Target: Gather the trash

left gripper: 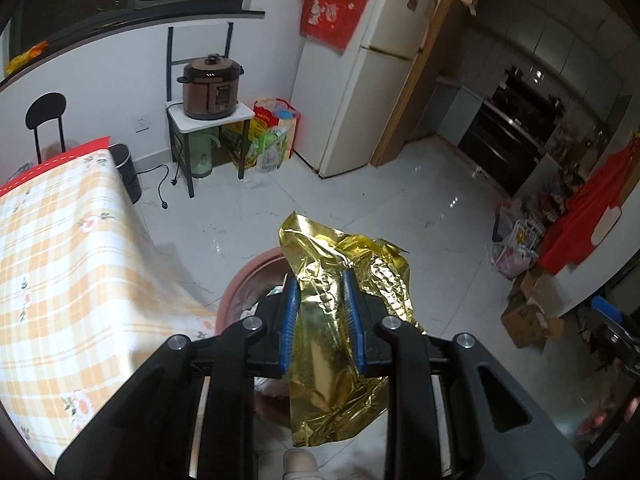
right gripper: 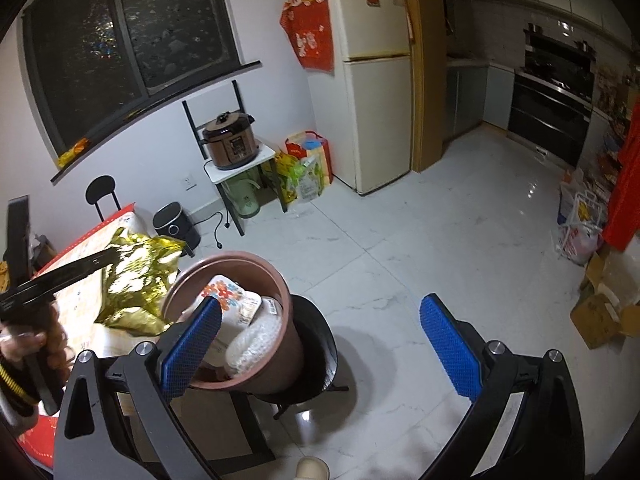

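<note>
A crumpled gold foil wrapper (left gripper: 340, 256) hangs between the blue pads of my left gripper (left gripper: 319, 280), which is shut on it. Just below and to the left shows the rim of a brown trash bin (left gripper: 244, 280). In the right wrist view the bin (right gripper: 240, 258) stands on a black stool (right gripper: 324, 340) and holds white packaging and bubble wrap. The foil (right gripper: 136, 280) is left of the bin's rim, over the table edge, held by the left gripper (right gripper: 114, 256). My right gripper (right gripper: 320, 304) is open and holds nothing, its left pad in front of the bin.
A table with an orange plaid cloth (left gripper: 60, 240) is on the left. A cream fridge (right gripper: 376, 80), a cooker on a small stand (right gripper: 232, 146), bags and a small black bin (right gripper: 176, 222) line the far wall. Cardboard boxes (right gripper: 600, 312) sit at the right. A shoe (right gripper: 312, 468) is at the bottom.
</note>
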`<control>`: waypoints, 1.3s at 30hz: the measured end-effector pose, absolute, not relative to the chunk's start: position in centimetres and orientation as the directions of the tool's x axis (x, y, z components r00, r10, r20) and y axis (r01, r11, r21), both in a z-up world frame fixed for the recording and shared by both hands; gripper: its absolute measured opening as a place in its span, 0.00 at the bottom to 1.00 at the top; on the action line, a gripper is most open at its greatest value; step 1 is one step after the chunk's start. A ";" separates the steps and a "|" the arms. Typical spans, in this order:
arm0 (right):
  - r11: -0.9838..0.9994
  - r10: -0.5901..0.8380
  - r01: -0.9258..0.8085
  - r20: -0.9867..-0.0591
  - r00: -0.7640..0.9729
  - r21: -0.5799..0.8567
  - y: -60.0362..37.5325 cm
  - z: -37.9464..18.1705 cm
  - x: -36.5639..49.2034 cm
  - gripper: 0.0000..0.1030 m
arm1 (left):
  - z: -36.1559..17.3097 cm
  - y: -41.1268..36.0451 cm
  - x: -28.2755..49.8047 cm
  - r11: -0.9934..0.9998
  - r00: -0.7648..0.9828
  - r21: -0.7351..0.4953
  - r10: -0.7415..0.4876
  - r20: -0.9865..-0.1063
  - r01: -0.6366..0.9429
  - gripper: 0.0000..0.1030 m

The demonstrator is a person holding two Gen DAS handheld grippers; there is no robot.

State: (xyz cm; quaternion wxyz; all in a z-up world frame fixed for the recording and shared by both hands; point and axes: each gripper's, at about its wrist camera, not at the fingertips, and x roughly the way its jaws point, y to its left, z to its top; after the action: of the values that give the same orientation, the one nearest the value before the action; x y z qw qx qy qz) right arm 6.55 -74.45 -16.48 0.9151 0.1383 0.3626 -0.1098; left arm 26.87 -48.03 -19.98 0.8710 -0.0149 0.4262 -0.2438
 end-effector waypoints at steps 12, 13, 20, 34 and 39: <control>0.941 -0.105 0.299 -0.702 0.705 0.160 -74.5 -16.6 7.0 0.95 | -20.4 -49.0 29.4 0.858 0.503 -0.294 -0.490 -0.712 0.420 0.81; 0.943 -0.100 0.291 -0.700 0.708 0.159 -74.2 -16.4 7.2 0.95 | -19.7 -48.4 29.2 0.861 0.514 -0.284 -0.486 -0.707 0.423 0.81; 0.967 -0.065 0.213 -0.664 0.745 0.144 -70.9 -13.8 9.0 0.95 | -14.3 -43.8 26.0 0.880 0.609 -0.210 -0.451 -0.653 0.427 0.91; 0.987 -0.061 0.138 -0.609 0.791 0.081 -61.6 -8.0 10.7 0.95 | -4.8 -31.6 20.4 0.911 0.733 -0.131 -0.395 -0.554 0.392 0.94; 0.987 -0.093 0.151 -0.598 0.796 0.047 -58.4 -6.3 10.7 0.95 | -3.0 -28.2 19.0 0.921 0.759 -0.075 -0.360 -0.543 0.383 0.94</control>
State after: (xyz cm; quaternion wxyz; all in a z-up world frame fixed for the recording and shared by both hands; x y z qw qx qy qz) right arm 10.66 -58.37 -6.30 0.9465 0.0461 0.3129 -0.0644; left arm 19.00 -28.24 -3.02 0.9375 0.0205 0.2853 -0.1981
